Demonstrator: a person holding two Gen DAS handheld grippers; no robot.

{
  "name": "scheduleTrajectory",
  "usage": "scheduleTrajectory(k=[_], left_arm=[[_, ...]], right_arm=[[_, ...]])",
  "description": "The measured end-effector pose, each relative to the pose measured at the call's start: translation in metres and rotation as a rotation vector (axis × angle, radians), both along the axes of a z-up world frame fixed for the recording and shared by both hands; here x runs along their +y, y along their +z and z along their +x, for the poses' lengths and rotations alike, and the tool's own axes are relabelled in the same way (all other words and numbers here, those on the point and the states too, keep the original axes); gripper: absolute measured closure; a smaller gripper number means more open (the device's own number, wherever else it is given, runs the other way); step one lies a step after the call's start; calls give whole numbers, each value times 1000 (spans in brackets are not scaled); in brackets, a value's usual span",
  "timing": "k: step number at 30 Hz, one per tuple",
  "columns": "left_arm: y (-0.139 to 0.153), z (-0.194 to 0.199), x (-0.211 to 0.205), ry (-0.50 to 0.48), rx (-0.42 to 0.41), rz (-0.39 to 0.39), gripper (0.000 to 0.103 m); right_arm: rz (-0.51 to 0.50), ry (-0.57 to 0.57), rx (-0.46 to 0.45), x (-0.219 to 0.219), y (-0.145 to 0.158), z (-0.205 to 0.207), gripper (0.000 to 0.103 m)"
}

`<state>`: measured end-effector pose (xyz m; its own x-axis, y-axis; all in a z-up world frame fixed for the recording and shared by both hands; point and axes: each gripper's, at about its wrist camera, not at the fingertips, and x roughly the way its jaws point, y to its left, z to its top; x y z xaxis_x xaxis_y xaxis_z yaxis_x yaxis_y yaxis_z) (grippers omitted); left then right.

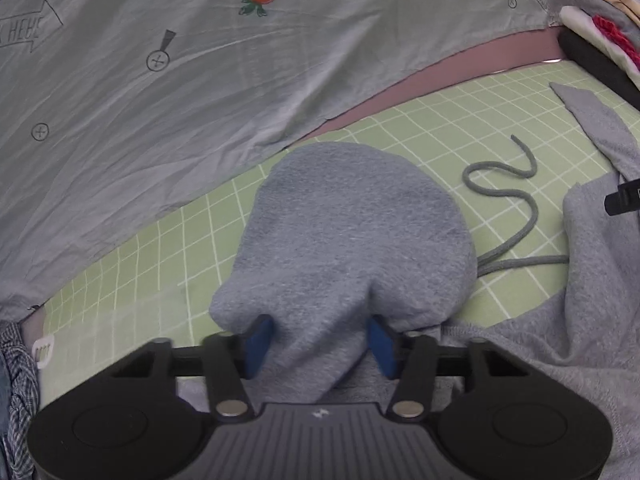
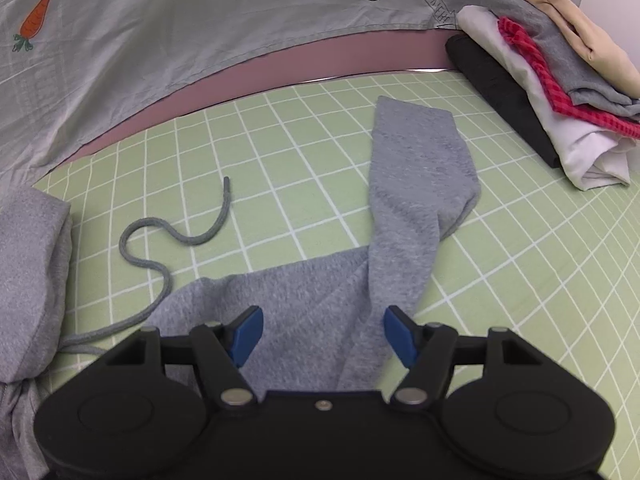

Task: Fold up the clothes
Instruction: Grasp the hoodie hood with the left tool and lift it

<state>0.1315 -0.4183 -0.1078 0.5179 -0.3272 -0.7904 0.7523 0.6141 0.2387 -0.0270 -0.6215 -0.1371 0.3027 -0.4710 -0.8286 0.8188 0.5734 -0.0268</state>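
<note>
Left wrist view: grey hoodie [image 1: 352, 220] bunched between left tool [image 1: 320, 340], pads clamped on its fabric.

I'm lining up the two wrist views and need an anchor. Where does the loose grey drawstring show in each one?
Left wrist view: the drawstring snakes across the green grid mat right of centre, beside the grey hood.
Right wrist view: the drawstring lies left of centre on the mat.
Shared landmark: the folded clothes stack, top right in both.
</note>
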Motion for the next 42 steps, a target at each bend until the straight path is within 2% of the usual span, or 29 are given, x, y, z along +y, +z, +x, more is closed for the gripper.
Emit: scheduleTrajectory(k=[2,4,8,11,12,15,17,18,20,24,28,31,36,37,38,40,41,42], left_arm=[[8,15,14,97,45,-83,94],[21,31,35,226,87,-191,95],[28,64,99,583,176,-384,96],[12,83,138,806,279,-420,95],[9,86,146,840,286,-403,94],[20,80,147,779,217,-349,85],[34,76,140,711,181,-354,64],[40,75,135,681,167,-365,58],[52,73,123,623,146,-388,40],[57,76,81,462,178,-375,30],[38,77,37,338,172,-245,26],[21,88,14,309,162,-172,24],[-6,126,-14,312,238,-106,24],[-12,133,-16,329,255,-86,27],[-16,137,-16,344,268,-86,42],[-20,143,-13,373,292,-108,65],[-19,145,-12,379,304,-125,89],[-16,146,-12,382,317,-147,92]], right_arm=[[-1,-3,8,-2,-2,-3,35],[3,-12,12,-4,-4,-7,35],[15,-33,10,-7,-7,-17,35],[13,-32,17,-5,-8,-21,35],[12,-30,24,-5,-9,-22,35],[17,-30,29,-4,-11,-24,35],[17,-34,27,-4,-11,-25,35],[17,-36,27,-4,-11,-25,35],[17,-41,26,-5,-11,-23,35],[10,-38,29,-7,-10,-16,35],[5,-35,29,-10,-10,-12,35],[3,-34,30,-12,-11,-11,34],[-2,-37,27,-15,-13,-11,29],[-3,-37,25,-16,-14,-11,28],[-3,-36,23,-17,-14,-11,28],[-4,-35,21,-18,-13,-11,28],[-8,-35,21,-18,-13,-11,28],[-14,-37,22,-19,-12,-10,28]])
